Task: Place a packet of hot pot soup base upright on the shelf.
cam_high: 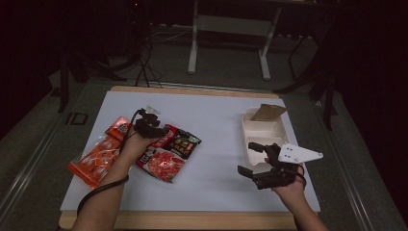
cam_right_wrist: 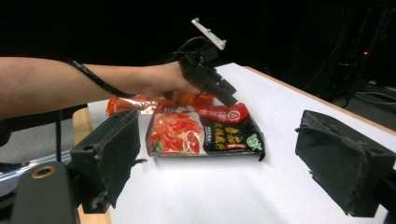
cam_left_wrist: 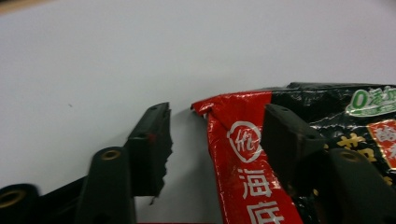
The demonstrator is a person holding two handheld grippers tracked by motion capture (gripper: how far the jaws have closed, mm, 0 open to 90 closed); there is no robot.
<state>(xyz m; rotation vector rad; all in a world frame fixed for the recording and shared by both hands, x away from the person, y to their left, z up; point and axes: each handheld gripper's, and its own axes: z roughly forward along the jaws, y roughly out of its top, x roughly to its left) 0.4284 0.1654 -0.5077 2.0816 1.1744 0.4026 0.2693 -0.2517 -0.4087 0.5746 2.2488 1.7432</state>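
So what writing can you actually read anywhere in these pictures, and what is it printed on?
"海底": white characters down the red strip of the red and black packet, left gripper view; the rest is cut off.
A round white logo above them, its single character too stylised to read.
"0" starting a green badge at the packet's top right corner; the characters after it are blurred.
"ID": on the grey floor left of the table, high view.
Print on the orange packets is too small to read.

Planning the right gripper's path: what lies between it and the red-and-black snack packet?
Only bare white table, in the right gripper view. Beyond the open right gripper, the red-and-black snack packet lies flat.
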